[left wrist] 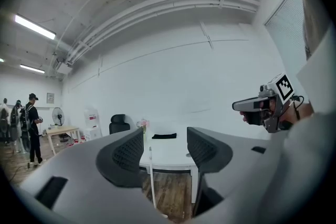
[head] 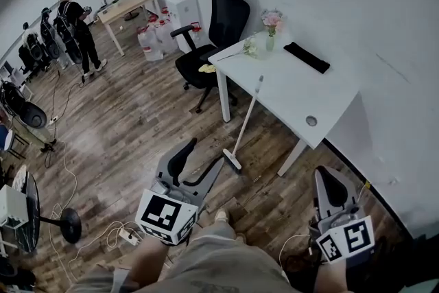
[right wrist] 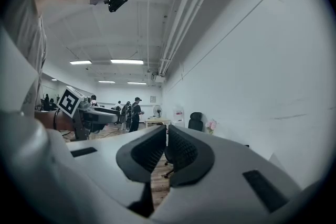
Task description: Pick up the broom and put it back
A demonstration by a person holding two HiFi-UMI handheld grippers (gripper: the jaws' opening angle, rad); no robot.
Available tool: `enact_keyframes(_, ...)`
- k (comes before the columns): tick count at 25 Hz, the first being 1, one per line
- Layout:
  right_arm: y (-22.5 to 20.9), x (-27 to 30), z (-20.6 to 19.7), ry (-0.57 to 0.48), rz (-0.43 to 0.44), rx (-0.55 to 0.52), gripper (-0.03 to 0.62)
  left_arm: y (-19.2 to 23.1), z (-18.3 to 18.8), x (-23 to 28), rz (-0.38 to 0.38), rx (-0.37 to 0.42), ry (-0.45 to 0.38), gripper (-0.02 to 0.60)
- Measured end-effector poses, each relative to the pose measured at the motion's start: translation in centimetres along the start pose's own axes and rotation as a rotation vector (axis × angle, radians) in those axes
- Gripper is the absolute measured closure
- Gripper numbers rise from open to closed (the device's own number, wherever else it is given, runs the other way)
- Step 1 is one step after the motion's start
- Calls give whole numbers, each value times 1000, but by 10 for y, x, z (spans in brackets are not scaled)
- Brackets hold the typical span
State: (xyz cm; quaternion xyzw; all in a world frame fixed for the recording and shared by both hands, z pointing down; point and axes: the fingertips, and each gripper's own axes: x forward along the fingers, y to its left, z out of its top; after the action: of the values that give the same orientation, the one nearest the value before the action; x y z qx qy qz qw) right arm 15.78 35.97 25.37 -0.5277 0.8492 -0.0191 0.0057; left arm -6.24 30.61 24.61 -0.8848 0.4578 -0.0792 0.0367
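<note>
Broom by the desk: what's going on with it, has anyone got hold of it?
Nobody holds it yet. The broom leans against the edge of the white table, its head on the wood floor. The person stands back from it with a tool in each hand. The left tool is open and empty, aimed toward the broom. The right tool is shut with nothing in it, off to the side near the wall.

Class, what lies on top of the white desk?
On the white desk: a vase of flowers, a loose flower stem, a flat black object and a round cable hole. The broom leans against its edge, handle tip covering a sliver of the top.
</note>
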Motion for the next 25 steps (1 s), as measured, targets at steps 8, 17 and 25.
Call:
enact_keyframes(8, -17, 26, -14, 13, -16, 6, 557, 18, -14, 29, -6, 4, 13, 307)
enact_keyframes(17, -47, 84, -22, 2, -22, 20, 557, 53, -31, 94, -50, 4, 36, 307)
enact_keyframes(25, -86, 176, -40, 71, -72, 49, 557, 108, -47, 179, -113, 5, 86, 307)
